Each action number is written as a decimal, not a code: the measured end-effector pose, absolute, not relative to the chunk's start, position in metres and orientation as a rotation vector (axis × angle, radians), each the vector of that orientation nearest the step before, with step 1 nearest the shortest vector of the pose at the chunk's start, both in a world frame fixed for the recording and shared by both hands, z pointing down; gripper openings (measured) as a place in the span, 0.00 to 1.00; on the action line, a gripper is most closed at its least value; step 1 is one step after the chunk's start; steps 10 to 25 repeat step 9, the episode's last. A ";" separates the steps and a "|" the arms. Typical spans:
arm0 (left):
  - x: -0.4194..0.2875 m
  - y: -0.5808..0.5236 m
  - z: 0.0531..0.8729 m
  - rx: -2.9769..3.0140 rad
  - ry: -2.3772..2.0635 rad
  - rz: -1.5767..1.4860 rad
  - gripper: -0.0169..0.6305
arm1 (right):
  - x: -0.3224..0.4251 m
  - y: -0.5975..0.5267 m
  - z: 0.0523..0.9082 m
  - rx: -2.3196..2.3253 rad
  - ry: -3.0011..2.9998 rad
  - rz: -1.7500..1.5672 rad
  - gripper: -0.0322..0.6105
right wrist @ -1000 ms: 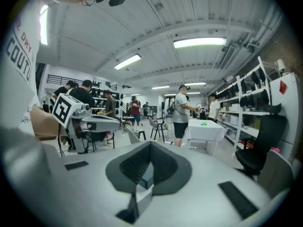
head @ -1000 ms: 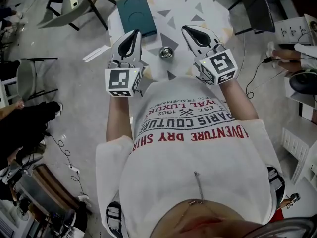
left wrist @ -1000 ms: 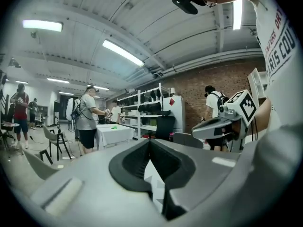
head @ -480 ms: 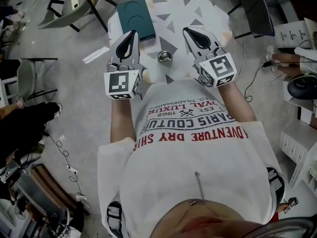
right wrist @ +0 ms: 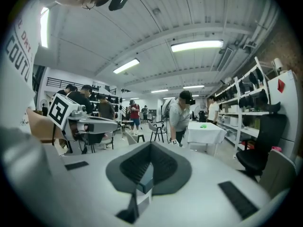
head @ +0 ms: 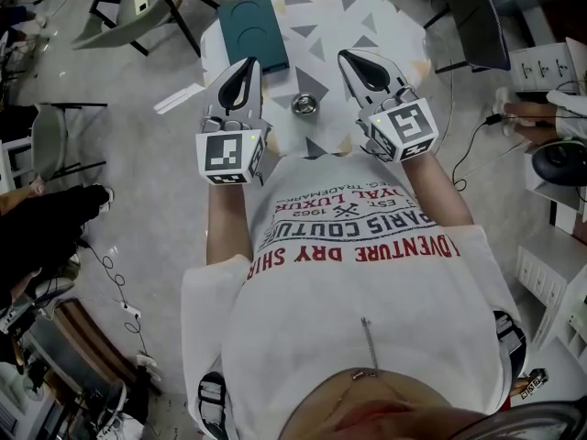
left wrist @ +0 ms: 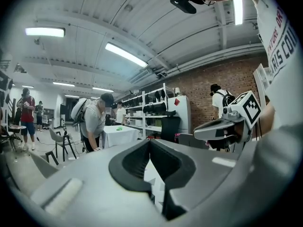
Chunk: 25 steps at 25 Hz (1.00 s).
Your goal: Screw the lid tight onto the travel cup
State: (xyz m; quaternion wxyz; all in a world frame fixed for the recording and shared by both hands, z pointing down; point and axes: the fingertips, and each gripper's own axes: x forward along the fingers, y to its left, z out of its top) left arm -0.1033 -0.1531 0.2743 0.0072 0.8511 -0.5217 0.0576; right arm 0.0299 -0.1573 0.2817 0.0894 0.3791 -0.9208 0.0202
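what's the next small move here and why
Probably open the right gripper and lower it toward the round silver metal cup on the white triangle-patterned table. Both it and the left gripper are shut, empty, and held either side of the cup.

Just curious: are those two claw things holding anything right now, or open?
Left gripper: closed, holding nothing.
Right gripper: closed, holding nothing.

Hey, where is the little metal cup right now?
In the head view, the metal cup stands on the patterned table, between the left tool and right tool, below-right of the teal box.
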 end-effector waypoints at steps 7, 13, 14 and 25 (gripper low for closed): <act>-0.107 -0.148 0.277 2.650 -1.640 0.203 0.05 | 0.029 -0.153 0.283 1.137 -2.739 0.074 0.06; -0.110 -0.147 0.277 2.638 -1.643 0.191 0.05 | 0.029 -0.152 0.283 1.140 -2.737 0.073 0.06; -0.110 -0.147 0.277 2.638 -1.643 0.191 0.05 | 0.029 -0.152 0.283 1.140 -2.737 0.073 0.06; -0.110 -0.147 0.277 2.638 -1.643 0.191 0.05 | 0.029 -0.152 0.283 1.140 -2.737 0.073 0.06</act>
